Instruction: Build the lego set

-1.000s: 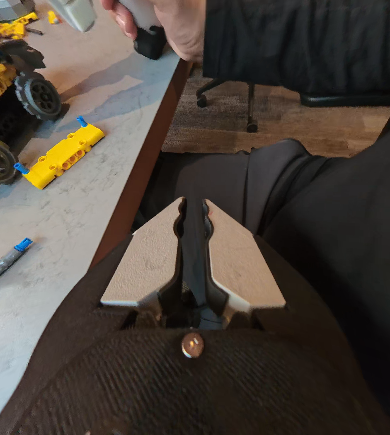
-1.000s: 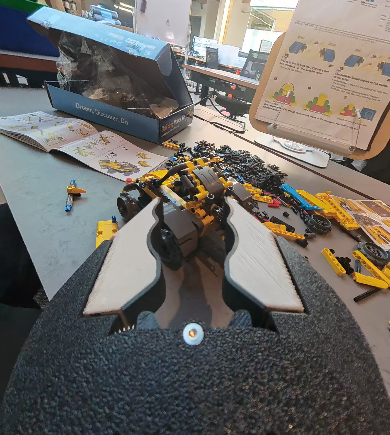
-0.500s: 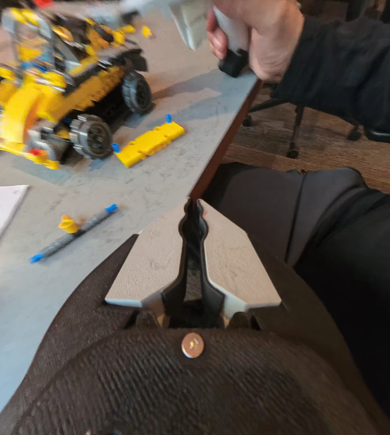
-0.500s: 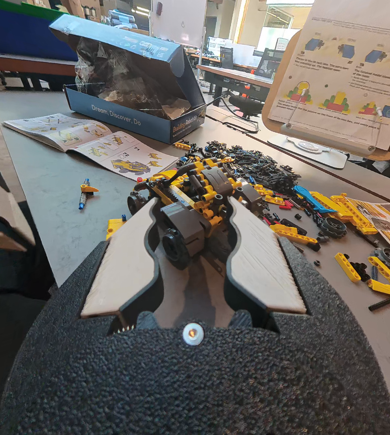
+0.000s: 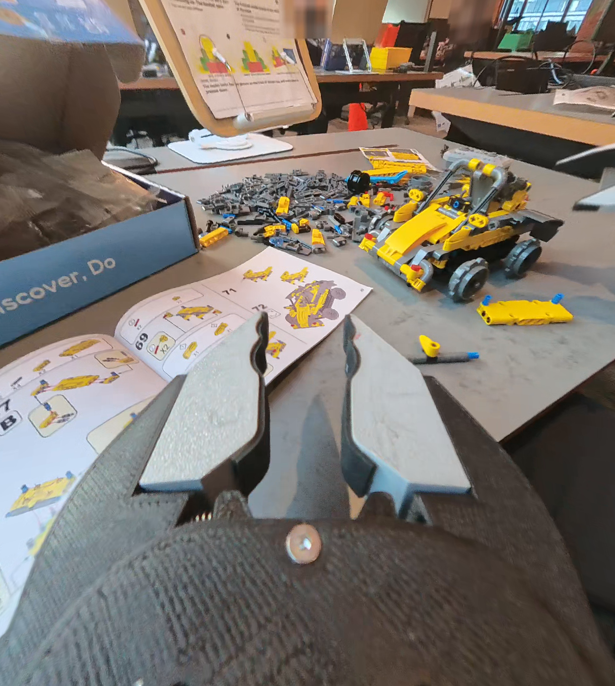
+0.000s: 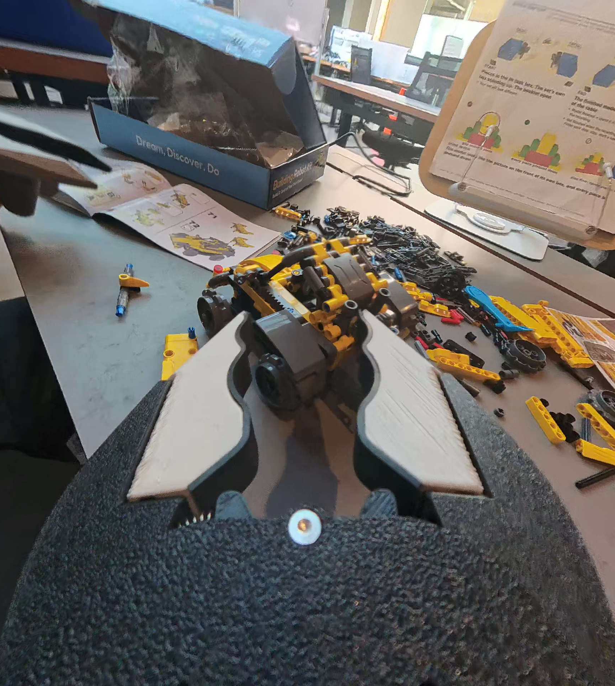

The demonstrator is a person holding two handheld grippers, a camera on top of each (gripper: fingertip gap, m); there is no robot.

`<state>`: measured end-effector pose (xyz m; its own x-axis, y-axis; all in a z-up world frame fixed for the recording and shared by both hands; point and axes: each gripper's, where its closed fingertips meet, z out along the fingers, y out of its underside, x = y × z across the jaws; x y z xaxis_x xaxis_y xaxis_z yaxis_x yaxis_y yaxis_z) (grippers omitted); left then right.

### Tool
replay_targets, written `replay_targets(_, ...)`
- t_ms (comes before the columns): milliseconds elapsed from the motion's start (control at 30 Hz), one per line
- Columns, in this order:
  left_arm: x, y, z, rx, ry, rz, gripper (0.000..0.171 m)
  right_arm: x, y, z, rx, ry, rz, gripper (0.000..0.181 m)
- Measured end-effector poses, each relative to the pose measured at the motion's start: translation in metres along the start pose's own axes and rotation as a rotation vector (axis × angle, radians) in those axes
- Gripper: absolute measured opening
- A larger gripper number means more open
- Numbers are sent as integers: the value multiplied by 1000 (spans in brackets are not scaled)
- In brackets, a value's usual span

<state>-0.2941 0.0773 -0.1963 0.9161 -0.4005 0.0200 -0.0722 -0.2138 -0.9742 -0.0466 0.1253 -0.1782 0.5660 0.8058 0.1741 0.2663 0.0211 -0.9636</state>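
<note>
**Both tools spread and empty over a half-built yellow brick vehicle**

The left tool [image 5: 304,330] was held released above the near edge of the desk [image 5: 521,389], jaws parted, nothing between them. It was poised over the right-hand page of the open instruction booklet [image 5: 194,334], which had been laid flat just in front of the blue box [image 5: 75,274], presumably so the steps could be read while building. Just right of the tool lay a grey axle with blue ends [image 5: 443,358], a small yellow piece on it.

The right tool [image 6: 304,326] was also released, jaws wide. The yellow and grey vehicle model [image 6: 313,308] was framed between its fingers at the rear wheel end; contact could not be confirmed, and the model appeared to rest on the desk on its own wheels. A yellow beam with blue pins [image 5: 525,312] was lying beside the model, apart from it.

Loose parts had been spread out past the model: a dark grey pile [image 5: 280,193] and scattered yellow beams [image 6: 595,438], likely kept within reach. A printed sheet on a stand [image 6: 558,122] was propped upright at the back, facing the worker.
</note>
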Motion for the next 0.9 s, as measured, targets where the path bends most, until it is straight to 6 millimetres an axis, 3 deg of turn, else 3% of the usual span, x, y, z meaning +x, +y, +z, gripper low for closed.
replay_targets(167,4,7,3,-23,6,29,38,28,-11,-17,117,80,117,55)
replay_targets(433,12,21,7,-84,45,46,32,83,8,-35,53,295,157,55)
replay_targets(800,18,28,10,-111,51,103,28,106,15,-17,-18,377,102,60)
replay_targets(900,21,29,10,-108,62,117,27,123,34,-18,-145,445,65,55)
